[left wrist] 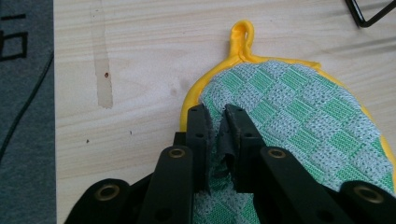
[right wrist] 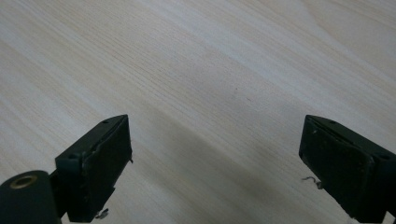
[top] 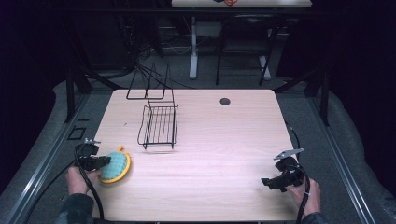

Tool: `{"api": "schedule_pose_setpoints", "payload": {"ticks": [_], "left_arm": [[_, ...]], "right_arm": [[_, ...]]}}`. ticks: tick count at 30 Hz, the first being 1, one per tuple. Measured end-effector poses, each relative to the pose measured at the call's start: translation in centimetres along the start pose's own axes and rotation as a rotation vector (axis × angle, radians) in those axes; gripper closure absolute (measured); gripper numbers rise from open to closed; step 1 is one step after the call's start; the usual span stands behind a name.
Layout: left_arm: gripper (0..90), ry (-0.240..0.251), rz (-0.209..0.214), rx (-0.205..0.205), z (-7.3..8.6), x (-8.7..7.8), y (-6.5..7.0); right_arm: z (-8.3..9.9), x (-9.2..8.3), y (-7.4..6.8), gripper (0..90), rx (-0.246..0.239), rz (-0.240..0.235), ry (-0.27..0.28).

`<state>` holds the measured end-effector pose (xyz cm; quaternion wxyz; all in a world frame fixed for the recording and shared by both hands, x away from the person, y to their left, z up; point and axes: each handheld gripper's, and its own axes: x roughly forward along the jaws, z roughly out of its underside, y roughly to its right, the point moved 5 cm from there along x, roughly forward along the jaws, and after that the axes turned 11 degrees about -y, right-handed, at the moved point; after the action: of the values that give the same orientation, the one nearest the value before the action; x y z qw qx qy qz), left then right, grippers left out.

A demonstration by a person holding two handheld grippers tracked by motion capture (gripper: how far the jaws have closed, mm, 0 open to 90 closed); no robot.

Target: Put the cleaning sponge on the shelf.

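Plainly, the lines run from the near edge of the table outward.
Left gripper [left wrist: 217, 114]: at the lower left of the high view, its jaws are pinched nearly together on a fold at the rim of the pot holder [top: 114, 166].
Pot holder: a round green-checked pad with yellow binding and a hanging loop [left wrist: 243, 35], lying flat at the lower left of the table [top: 224, 154].
Grip risk: the bite takes only a thin pucker of cloth near the edge, so the pad may slide out if lifted quickly, or droop and drag along the wood.
Right gripper [top: 271, 183]: at the lower right, its jaws stand wide apart with nothing between them, over bare wood.
Wire basket [top: 159, 126]: middle left of the high view, beyond the pad, with nothing between them.
Snag risk: a hanging pad could catch the near wires and tip or push the light basket.
Wire stand [top: 149, 86]: upper left, just behind the basket.
Dark disc [top: 225, 101]: upper centre, well apart.
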<state>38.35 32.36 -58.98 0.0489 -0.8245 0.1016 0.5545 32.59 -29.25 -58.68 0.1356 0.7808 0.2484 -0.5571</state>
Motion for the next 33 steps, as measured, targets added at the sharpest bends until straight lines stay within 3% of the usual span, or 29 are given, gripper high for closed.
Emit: {"api": "schedule_pose_setpoints", "payload": {"ticks": [8, 24, 33], "left_arm": [[86.8, 0.043, 0.024, -0.013, -0.2, -1.0, -0.2], [87.4, 0.087, 0.065, 0.038, -0.9, -4.1, 0.8], [87.5, 0.109, 0.085, 0.046, -1.2, -5.5, 1.0]], "right_arm": [[0.1, -0.3, 0.3, 9.1, 0.000, 0.009, 0.002], [0.2, -0.3, 0.5, 9.4, 0.015, 0.012, -0.002], [0.2, -0.6, 0.4, 9.4, 0.022, 0.008, 0.005]]}}
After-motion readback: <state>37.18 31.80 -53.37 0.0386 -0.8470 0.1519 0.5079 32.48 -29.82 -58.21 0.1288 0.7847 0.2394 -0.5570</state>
